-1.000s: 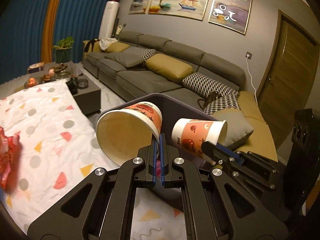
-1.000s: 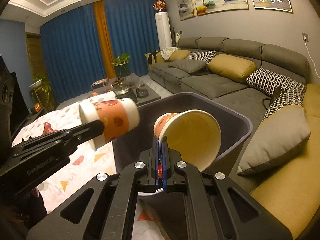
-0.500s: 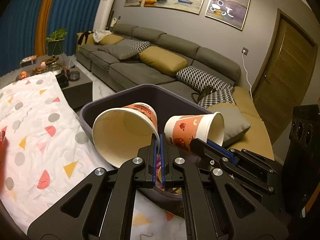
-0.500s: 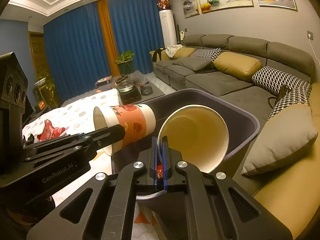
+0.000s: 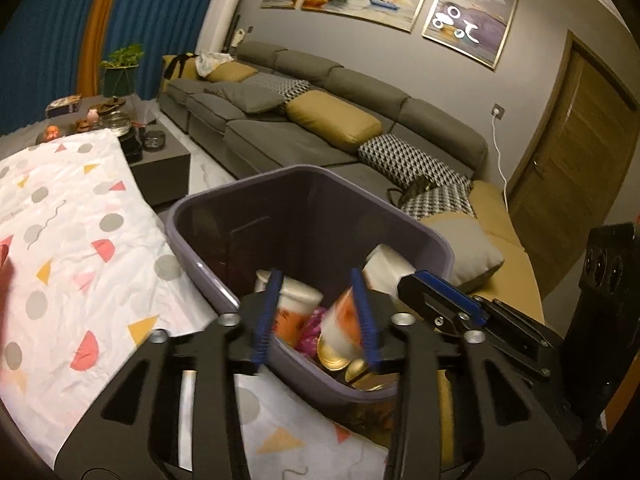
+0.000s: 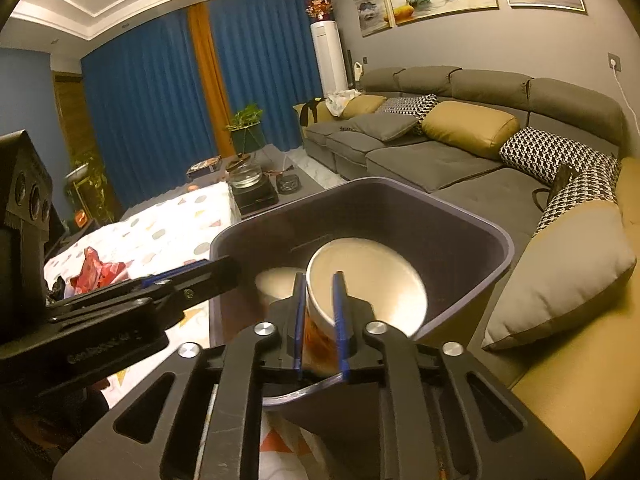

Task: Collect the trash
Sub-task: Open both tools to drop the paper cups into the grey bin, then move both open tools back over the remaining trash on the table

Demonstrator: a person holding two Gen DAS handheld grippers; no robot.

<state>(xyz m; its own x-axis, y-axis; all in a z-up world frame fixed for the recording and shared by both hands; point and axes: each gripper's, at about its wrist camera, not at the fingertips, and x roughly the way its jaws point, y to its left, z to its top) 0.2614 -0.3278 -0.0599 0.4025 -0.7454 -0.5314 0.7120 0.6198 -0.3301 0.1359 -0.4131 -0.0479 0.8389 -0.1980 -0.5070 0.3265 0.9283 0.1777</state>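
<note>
- The left hand-held gripper hangs over the near rim of the bin, its blue-padded fingers spread wide with nothing between them.
- Below its fingers, inside the purple plastic trash bin, lie an orange-printed paper cup, a blurred second cup, a pink wrapper and gold-coloured can ends.
- The right hand-held gripper is partly open, its pads standing either side of the rim of a large paper cup; whether they press on it cannot be told.
- That cup tilts mouth-up over the bin, its orange-printed wall between the fingers; a smaller white cup rim shows just to its left, deeper in the bin.
- In the left wrist view, the right gripper's tip reaches in from the right beside a white cup at the bin's far edge.
- The bin stands on a table covered with a white cloth printed with coloured shapes.
- A crumpled red wrapper lies on the cloth, well apart from the bin.
- Behind stretches a grey sectional sofa with mustard and patterned cushions, before blue curtains.
</note>
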